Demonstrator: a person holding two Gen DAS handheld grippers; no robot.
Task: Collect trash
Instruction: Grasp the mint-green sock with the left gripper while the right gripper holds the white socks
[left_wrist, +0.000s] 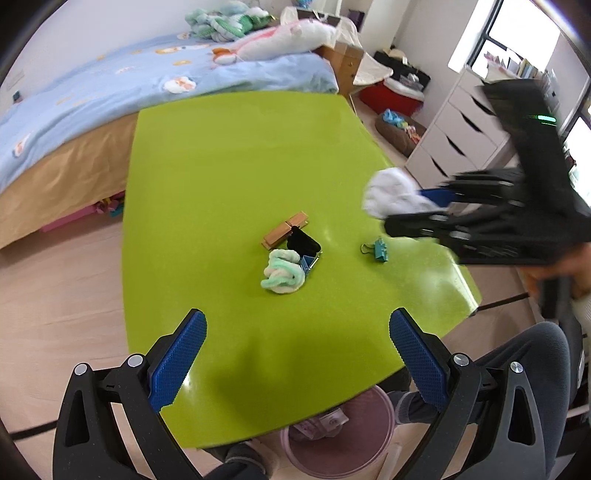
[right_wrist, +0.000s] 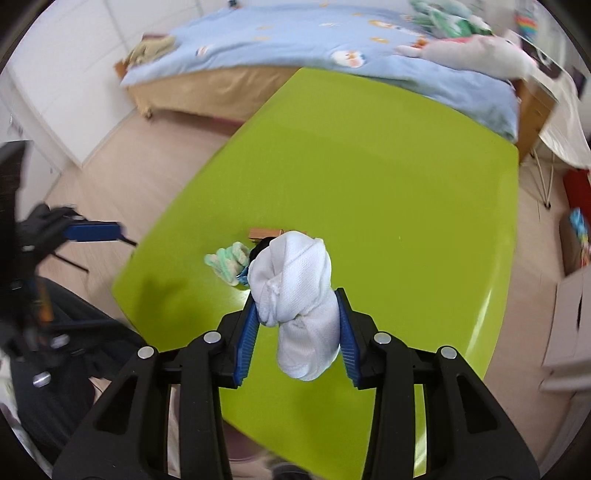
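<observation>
A blue-quilted bed runs along the far side of the green table, whose top fills both views. Under the table's near edge, only the left wrist view shows a pink bin with some pale packaging in it; any print on that is too blurred to read.

The right gripper is raised above the table, its blue pads clamped on a knotted white cloth wad. In the left view it reaches in from the right, blurred, with the wad over the table's right edge.

The left gripper hovers low over the near edge, fingers spread wide and empty.

Mid-table lie a wooden block, a black piece, a mint-and-white fuzzy bundle touching what looks like a blue clip, and apart to the right, a teal binder clip.
</observation>
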